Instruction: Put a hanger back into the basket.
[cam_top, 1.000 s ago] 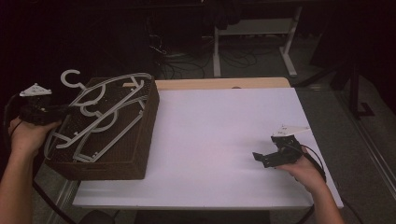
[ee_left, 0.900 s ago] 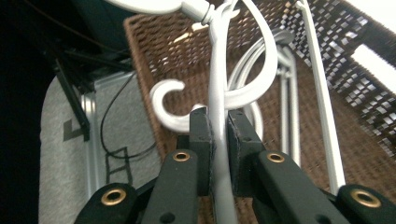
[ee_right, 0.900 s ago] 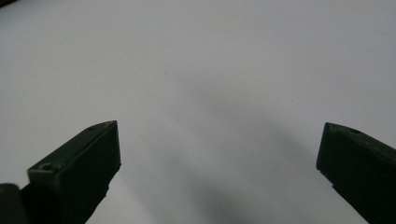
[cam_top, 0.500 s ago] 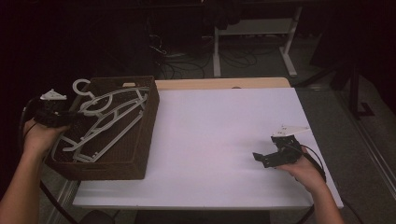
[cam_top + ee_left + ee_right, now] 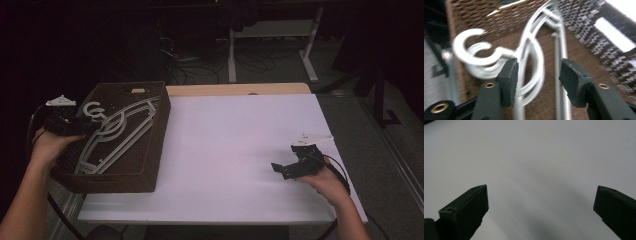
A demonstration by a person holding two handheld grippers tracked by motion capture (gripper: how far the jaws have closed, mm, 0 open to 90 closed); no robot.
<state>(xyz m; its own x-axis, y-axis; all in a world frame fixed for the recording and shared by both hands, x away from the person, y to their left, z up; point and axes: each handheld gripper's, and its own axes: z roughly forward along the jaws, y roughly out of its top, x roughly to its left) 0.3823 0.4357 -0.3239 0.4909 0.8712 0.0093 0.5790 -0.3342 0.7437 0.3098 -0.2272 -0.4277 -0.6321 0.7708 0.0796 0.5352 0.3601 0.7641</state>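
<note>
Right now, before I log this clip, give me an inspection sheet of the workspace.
Surface: white table top, bare in the middle; pale wooden strip along its far edge.
Job's things: white hangers lying in the brown woven basket at the table's left end.
Clutter: nothing seen.
Grippers: left gripper over the basket, its jaws have just been opening, hanger wires between the pads but not pressed; right gripper open, low over the bare table, holding nothing.
Cables: one trails from each gripper; a tangle lies on the floor beyond the table.
Surroundings: dark room, white desk frame behind.
</note>
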